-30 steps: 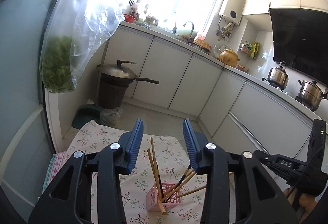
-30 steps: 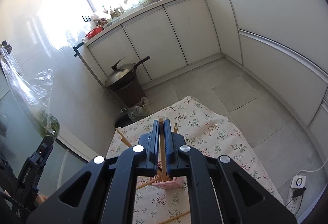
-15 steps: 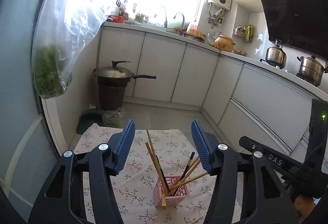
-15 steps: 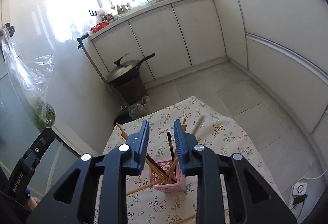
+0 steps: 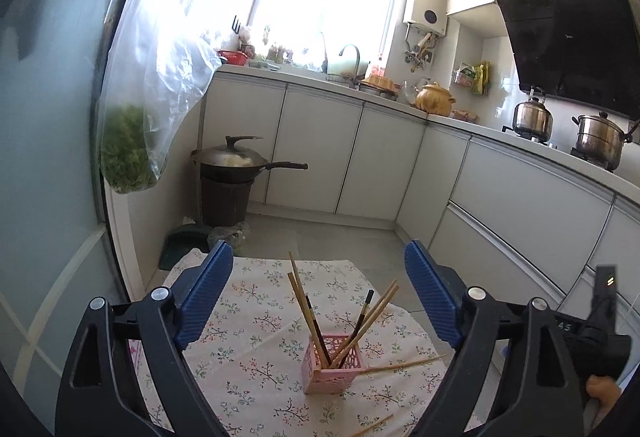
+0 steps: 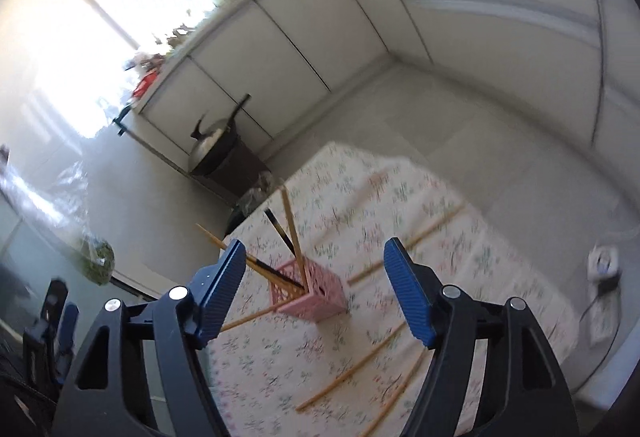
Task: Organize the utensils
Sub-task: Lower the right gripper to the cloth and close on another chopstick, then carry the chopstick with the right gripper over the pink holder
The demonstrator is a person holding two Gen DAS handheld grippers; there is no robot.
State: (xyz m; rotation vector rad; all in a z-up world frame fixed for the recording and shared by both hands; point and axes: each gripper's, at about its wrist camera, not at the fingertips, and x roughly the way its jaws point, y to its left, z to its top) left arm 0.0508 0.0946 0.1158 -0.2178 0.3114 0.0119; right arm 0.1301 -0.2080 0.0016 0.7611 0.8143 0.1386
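Note:
A small pink basket point(image 5: 333, 364) stands on the floral tablecloth point(image 5: 256, 325) and holds several chopsticks point(image 5: 304, 301), wooden and black, leaning outward. It also shows in the right wrist view point(image 6: 310, 291). Loose wooden chopsticks point(image 6: 352, 365) lie on the cloth around it; one point(image 5: 402, 364) lies right of the basket. My left gripper point(image 5: 320, 297) is open and empty, above and behind the basket. My right gripper point(image 6: 312, 293) is open and empty, over the basket; this view is blurred.
White kitchen cabinets point(image 5: 380, 161) line the back and right. A wok on a dark stool point(image 5: 230, 165) stands by the wall. A plastic bag of greens point(image 5: 128, 149) hangs at left. The table's far edge point(image 5: 280, 260) drops to the tiled floor.
My right gripper let go of the wooden chopstick into the basket, opened wide and drew back, tilting. My left gripper opened wider and rose, pulling back from the basket.

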